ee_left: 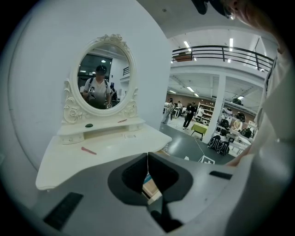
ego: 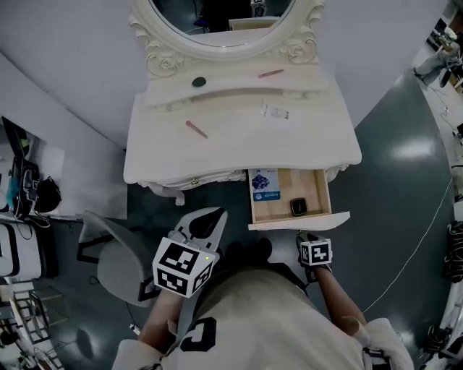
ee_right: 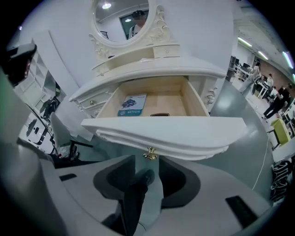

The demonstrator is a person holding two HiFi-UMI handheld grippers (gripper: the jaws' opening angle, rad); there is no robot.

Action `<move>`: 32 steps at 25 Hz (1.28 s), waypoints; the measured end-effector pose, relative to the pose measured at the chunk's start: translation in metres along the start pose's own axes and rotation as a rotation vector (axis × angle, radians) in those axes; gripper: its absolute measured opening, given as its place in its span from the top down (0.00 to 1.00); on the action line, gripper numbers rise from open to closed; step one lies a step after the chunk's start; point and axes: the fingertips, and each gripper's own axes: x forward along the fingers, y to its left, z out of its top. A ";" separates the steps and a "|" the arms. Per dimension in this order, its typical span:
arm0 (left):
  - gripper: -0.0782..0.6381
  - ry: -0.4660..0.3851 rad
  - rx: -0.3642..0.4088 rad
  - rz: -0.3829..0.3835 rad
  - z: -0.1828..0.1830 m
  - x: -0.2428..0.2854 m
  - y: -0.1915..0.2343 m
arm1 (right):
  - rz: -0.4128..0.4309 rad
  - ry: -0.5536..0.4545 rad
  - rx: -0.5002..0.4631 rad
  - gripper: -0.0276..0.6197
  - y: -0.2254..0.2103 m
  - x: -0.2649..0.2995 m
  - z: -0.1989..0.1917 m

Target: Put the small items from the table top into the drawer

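Items on the table (ego: 239, 141) number four, all small. One pink stick (ego: 196, 129) lies on the left of the main surface and one white card (ego: 278, 112) with a barcode lies on the right. On the raised shelf (ego: 239, 92) at the far edge sit one dark green oval (ego: 199, 82) to the left and a second pink stick (ego: 270, 73) to the right.

One drawer (ego: 298, 220) stands pulled out at the table's near right. It holds two things: a blue-and-white card (ego: 265, 186) at its left and a dark square thing (ego: 298, 207) near its front wall. What that dark thing is cannot be told, and in the right gripper view the drawer front hides most of it. Print on both cards is too small to read. One oval mirror (ego: 224, 18) rises at the far side, its top cut off in the head view. One grey chair (ego: 116, 264) stands at the near left.

Two claws hang short of the table. The left claw (ee_left: 147, 156) has its jaws pressed together with nothing between them. The right claw (ee_right: 147, 162) has its jaws parted and grips nothing. The drawer's one brass knob (ee_right: 149, 154) sits just beyond the gap, and neither pad presses on it. In the head view the right claw's jaws are mostly hidden beneath its marker cube (ego: 315, 252).
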 end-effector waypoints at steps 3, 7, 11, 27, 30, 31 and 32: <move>0.81 -0.013 -0.005 0.023 0.003 -0.001 -0.001 | 0.066 0.038 -0.047 0.72 0.010 -0.011 0.002; 0.81 -0.019 -0.024 0.052 0.001 0.004 -0.004 | 0.122 0.077 -0.162 0.72 0.021 -0.031 0.005; 0.81 -0.016 -0.034 0.071 0.003 0.009 -0.008 | 0.192 0.082 -0.252 0.72 0.035 -0.050 0.019; 0.81 -0.014 -0.060 0.166 0.005 0.009 -0.001 | 0.370 -0.256 -0.361 0.72 0.101 -0.096 0.155; 0.81 -0.013 -0.066 0.170 0.004 0.009 0.008 | 0.364 -0.262 -0.376 0.73 0.108 -0.093 0.165; 0.81 -0.014 -0.068 0.175 0.004 0.008 0.013 | 0.364 -0.264 -0.380 0.72 0.112 -0.093 0.169; 0.81 -0.016 -0.070 0.181 0.006 0.007 0.019 | 0.363 -0.269 -0.383 0.73 0.115 -0.093 0.174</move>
